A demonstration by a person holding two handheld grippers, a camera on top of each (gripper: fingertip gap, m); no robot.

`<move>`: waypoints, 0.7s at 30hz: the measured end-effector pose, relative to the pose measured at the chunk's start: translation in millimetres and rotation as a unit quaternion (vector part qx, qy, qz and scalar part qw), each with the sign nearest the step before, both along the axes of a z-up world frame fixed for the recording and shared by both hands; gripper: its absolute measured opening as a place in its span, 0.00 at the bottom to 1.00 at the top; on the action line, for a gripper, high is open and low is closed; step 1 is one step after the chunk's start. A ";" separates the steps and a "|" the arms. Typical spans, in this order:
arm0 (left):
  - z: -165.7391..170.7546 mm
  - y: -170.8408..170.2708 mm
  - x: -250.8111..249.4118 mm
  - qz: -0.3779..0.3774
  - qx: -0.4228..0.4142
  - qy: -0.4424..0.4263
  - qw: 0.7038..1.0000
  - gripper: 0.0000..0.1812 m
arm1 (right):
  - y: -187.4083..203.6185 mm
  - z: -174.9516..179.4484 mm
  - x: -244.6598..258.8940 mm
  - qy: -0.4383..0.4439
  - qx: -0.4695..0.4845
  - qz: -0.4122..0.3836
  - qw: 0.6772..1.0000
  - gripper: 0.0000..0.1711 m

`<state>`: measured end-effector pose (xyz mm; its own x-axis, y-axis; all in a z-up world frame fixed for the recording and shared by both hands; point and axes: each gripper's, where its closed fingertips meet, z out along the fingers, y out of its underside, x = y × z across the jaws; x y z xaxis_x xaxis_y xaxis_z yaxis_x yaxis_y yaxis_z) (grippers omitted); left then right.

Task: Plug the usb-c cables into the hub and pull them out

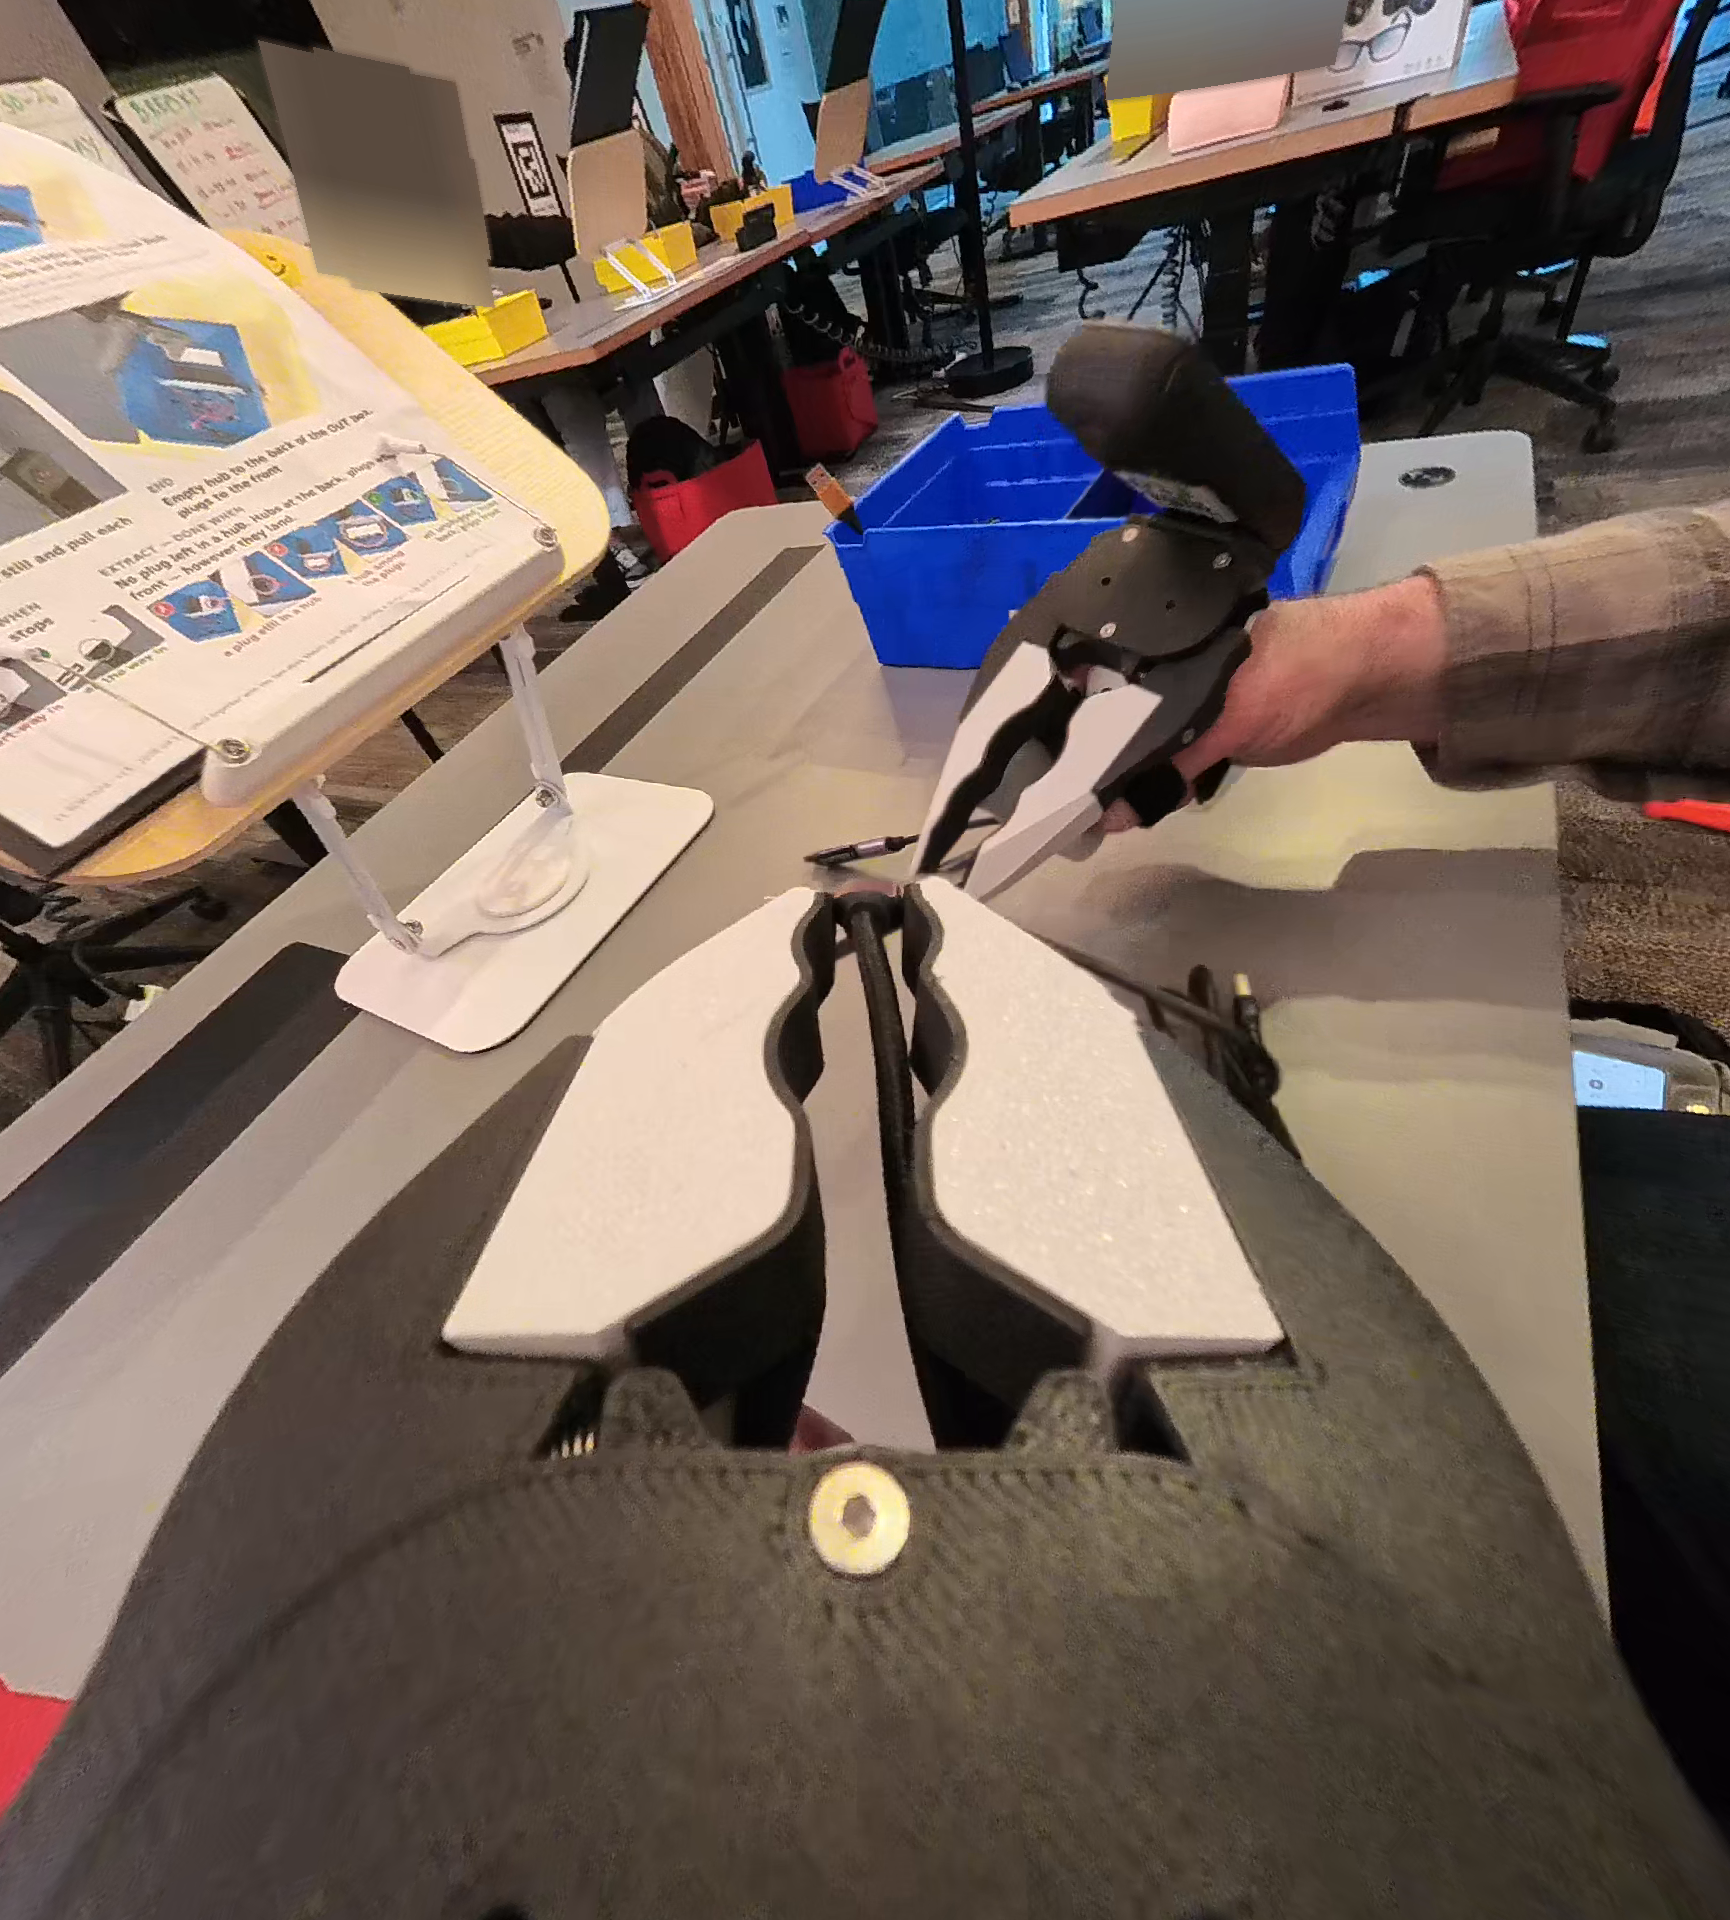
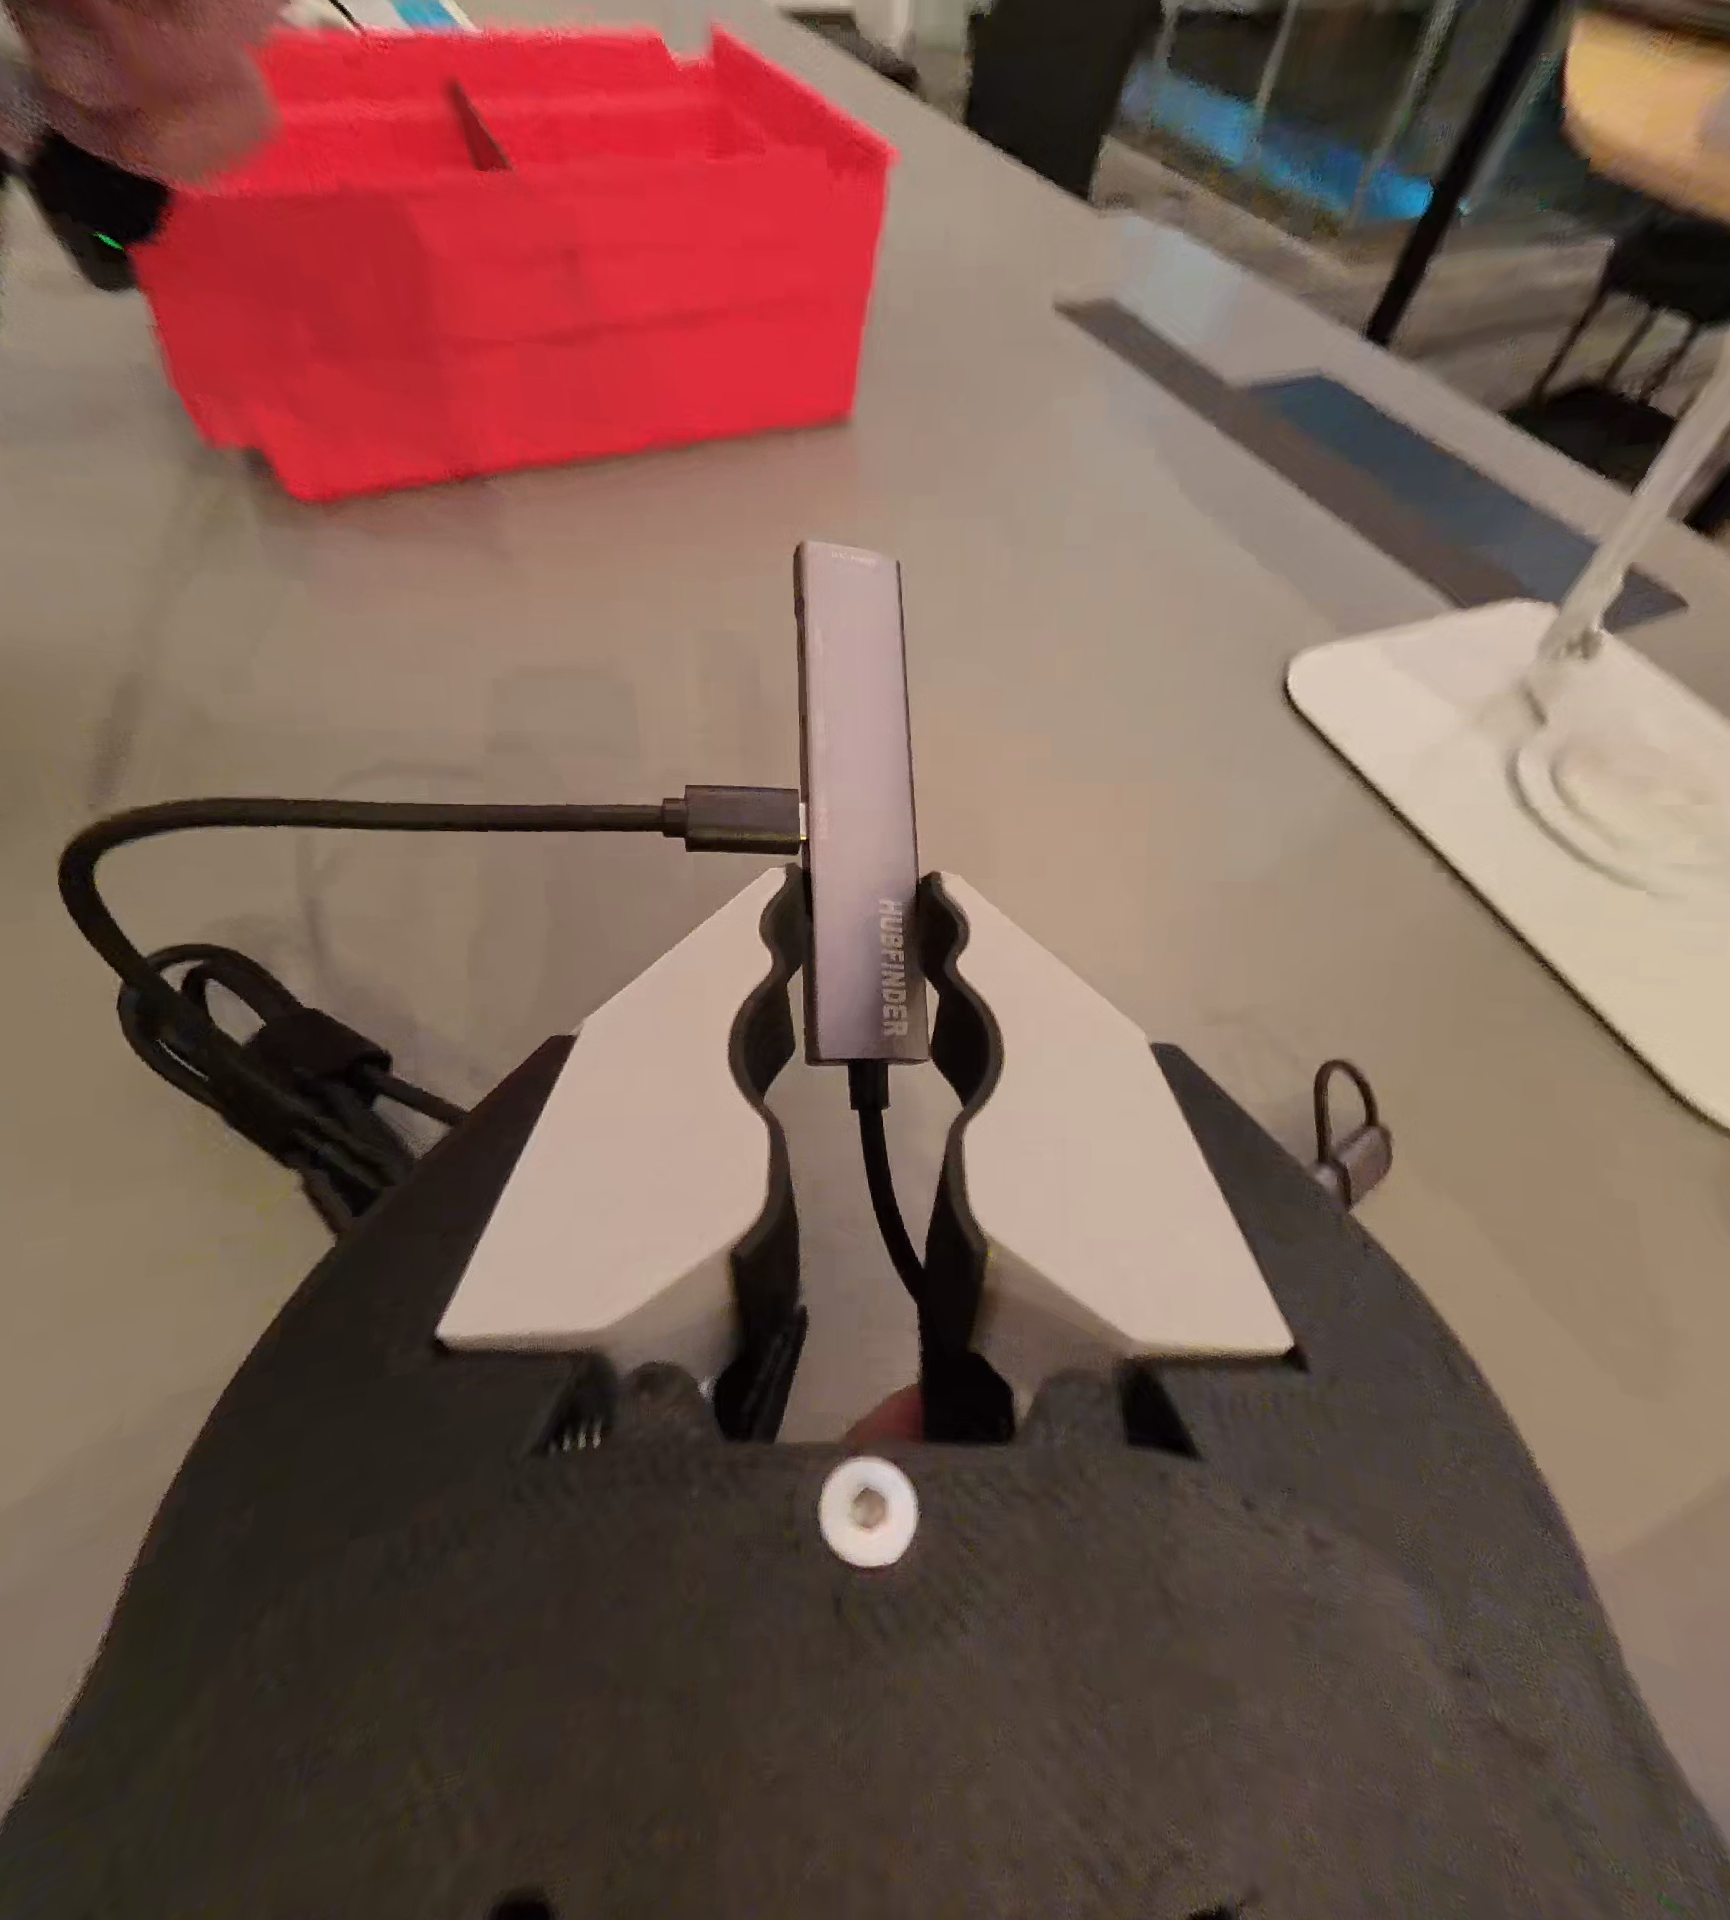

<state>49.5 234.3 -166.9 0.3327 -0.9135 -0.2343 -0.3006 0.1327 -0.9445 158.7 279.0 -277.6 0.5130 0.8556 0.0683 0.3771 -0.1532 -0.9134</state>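
While the grey USB-C hub (image 2: 859, 831) is pinched near its lower end by the right gripper (image 2: 861, 904), its long axis runs up the frame centre, straight out past the fingertips. A black USB-C plug (image 2: 736, 819) is seen seated in the hub's left edge, at right angles to that axis; its cable (image 2: 321, 816) runs left, then loops down into a strapped bundle (image 2: 258, 1070) at lower left. Any pull would therefore have to go leftward in this frame, along the plug, not along the hub.

In the left wrist view, the left gripper (image 1: 866, 904) is closed on a black braided cable (image 1: 887, 1039) at frame centre; whether this is the seated plug's cable cannot be told. The hub is seen edge-on just beyond its tips (image 1: 856, 852), so the left gripper is judged nearer the plug. Hub finish: matte grey, slim bar, own short lead (image 2: 882, 1174) trailing from the base.
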 end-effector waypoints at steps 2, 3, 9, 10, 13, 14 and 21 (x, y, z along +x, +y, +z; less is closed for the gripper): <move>2.6 2.2 -1.9 0.002 0.000 -0.005 1.000 0.06 | 0.5 11.3 -2.6 0.016 0.002 0.025 1.000 0.11; 3.6 3.3 -2.8 0.003 -0.001 -0.007 1.000 0.06 | 0.3 18.9 -5.0 0.028 0.010 0.041 0.999 0.11; 14.4 9.9 -7.3 0.010 -0.010 -0.036 0.999 0.06 | -8.2 53.9 -17.7 0.085 0.013 0.133 0.987 0.11; 15.9 10.3 -7.9 0.011 -0.010 -0.038 0.999 0.07 | -9.4 58.3 -19.3 0.092 0.012 0.144 0.985 0.11; 19.5 11.0 -9.0 0.008 -0.015 -0.049 0.999 0.06 | -12.6 66.0 -24.9 0.097 0.014 0.173 0.980 0.11; 20.5 11.0 -9.1 0.007 -0.019 -0.054 0.998 0.06 | -14.2 66.9 -27.3 0.094 0.015 0.183 0.978 0.11; 19.3 12.7 -11.0 0.001 -0.038 -0.067 0.997 0.06 | -22.6 75.5 -42.5 0.093 0.023 0.231 0.968 0.11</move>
